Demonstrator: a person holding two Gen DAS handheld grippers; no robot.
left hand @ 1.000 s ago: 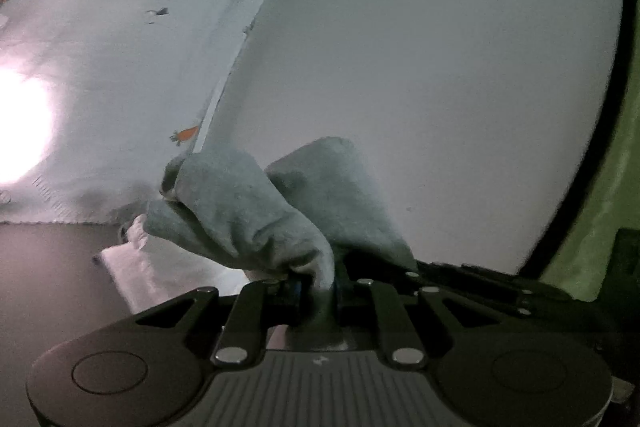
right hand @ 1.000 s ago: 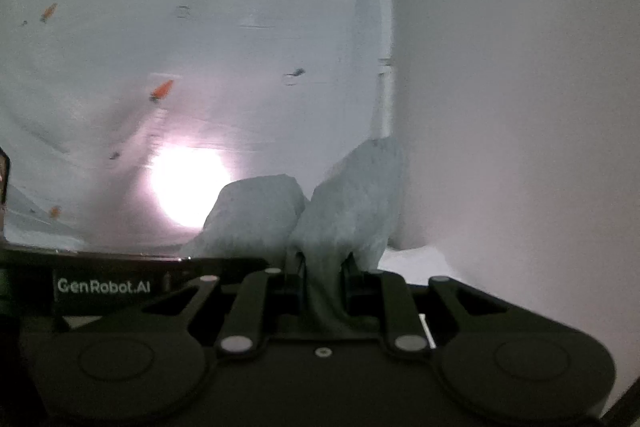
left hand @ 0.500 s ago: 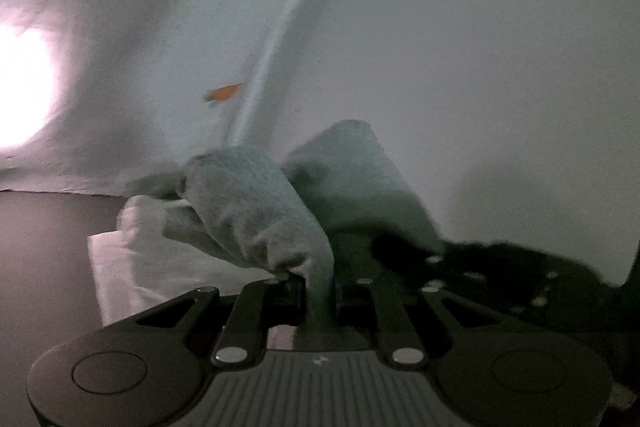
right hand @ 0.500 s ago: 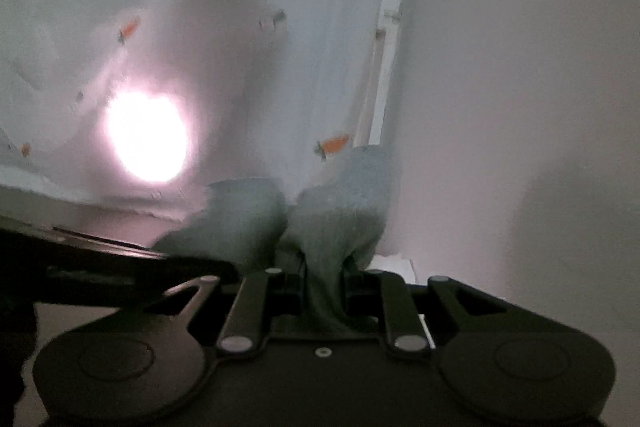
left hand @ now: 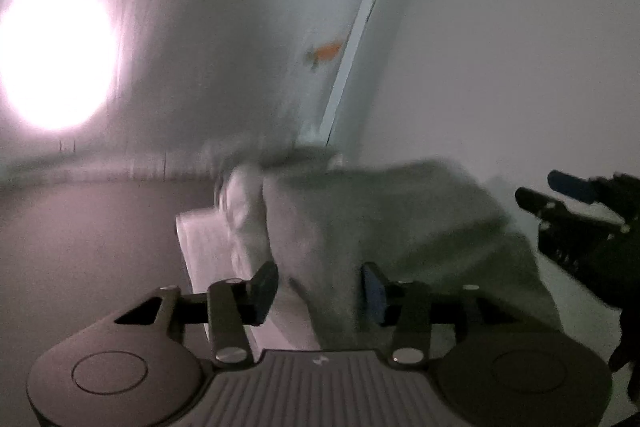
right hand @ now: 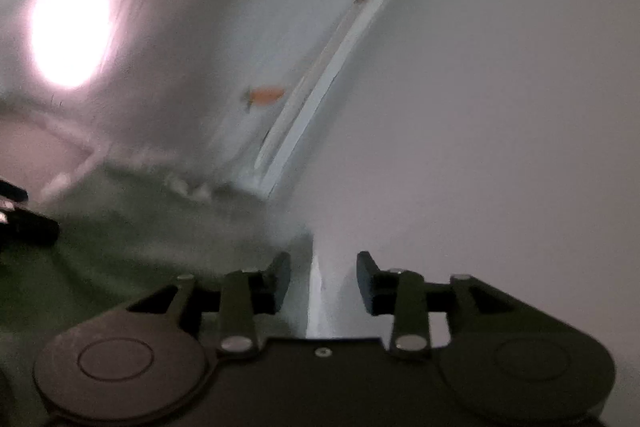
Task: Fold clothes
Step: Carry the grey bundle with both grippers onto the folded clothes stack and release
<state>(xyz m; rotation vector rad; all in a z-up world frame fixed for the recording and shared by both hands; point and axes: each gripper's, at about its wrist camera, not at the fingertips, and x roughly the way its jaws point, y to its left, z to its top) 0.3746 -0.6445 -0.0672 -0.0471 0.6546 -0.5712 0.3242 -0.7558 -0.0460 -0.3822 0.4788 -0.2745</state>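
Observation:
A grey-green garment (left hand: 400,219) lies in a low heap on a white folded cloth (left hand: 208,247), blurred by motion. My left gripper (left hand: 318,287) is opening; a fold of the garment stands between its pads, which no longer press on it. My right gripper (right hand: 323,277) is also opening, with the garment (right hand: 160,235) lying just left of its left finger (right hand: 280,275) and only a white surface between the fingers. The right gripper (left hand: 576,203) also shows at the right edge of the left wrist view. The left gripper's tip (right hand: 20,215) shows at the left edge of the right wrist view.
A dark tabletop (left hand: 88,227) spreads to the left of the cloths. Behind hangs a pale sheet with small orange prints (left hand: 240,27), backlit by a bright light spot (left hand: 56,63). A plain white wall (left hand: 520,47) fills the right side.
Both grippers came down and forward with the garment pinched, then let go. The garment, bunched upright in the fingers before, now lies spread low on the white cloth.

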